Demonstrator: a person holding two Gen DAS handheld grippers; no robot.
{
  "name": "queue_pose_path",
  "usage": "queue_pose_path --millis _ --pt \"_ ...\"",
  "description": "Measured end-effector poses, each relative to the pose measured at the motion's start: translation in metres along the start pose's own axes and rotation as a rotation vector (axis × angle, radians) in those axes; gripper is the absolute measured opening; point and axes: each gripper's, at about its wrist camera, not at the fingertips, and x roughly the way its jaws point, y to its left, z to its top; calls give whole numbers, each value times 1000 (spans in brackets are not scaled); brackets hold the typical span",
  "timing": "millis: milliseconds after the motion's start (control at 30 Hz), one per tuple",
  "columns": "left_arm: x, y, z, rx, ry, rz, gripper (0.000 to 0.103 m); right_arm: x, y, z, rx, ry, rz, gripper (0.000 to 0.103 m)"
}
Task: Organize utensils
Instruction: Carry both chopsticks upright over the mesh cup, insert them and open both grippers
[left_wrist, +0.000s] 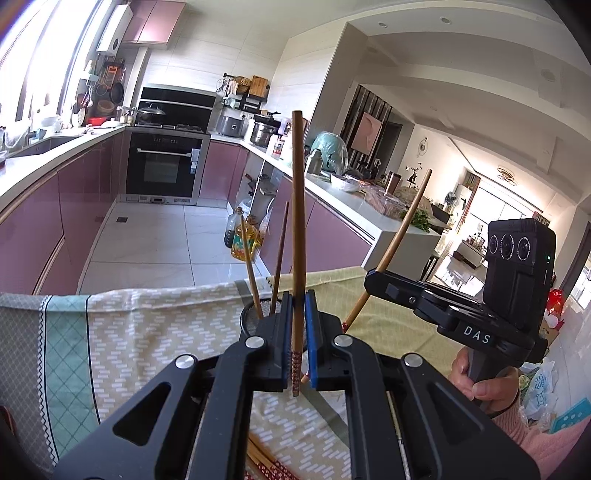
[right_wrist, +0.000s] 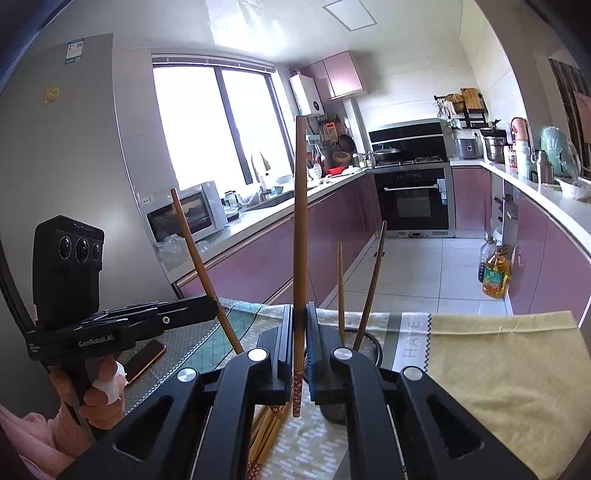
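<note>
My left gripper (left_wrist: 297, 314) is shut on a brown chopstick (left_wrist: 297, 221) held upright, its red-patterned end down. My right gripper (right_wrist: 300, 328) is shut on another chopstick (right_wrist: 300, 229), also upright. A round mesh holder (left_wrist: 251, 317) sits on the cloth just behind the left gripper, with two chopsticks (left_wrist: 279, 262) standing in it; it also shows in the right wrist view (right_wrist: 365, 343). Several more chopsticks (right_wrist: 267, 432) lie on the cloth below the grippers. The right gripper shows in the left wrist view (left_wrist: 373, 284), the left gripper in the right wrist view (right_wrist: 212, 306).
A patterned tablecloth (left_wrist: 147, 332) covers the table, with a yellow cloth (right_wrist: 498, 362) on the right. A phone (right_wrist: 146, 360) lies at the left. Beyond the table edge are the tiled kitchen floor, purple cabinets, an oven (left_wrist: 164, 166) and oil bottles (right_wrist: 495, 275).
</note>
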Motion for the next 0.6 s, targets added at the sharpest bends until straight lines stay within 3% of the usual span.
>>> queue_pose_path --millis 600 --pt "19 -12 31 52 -53 52 7 18 -10 25 -16 -30 -43 6"
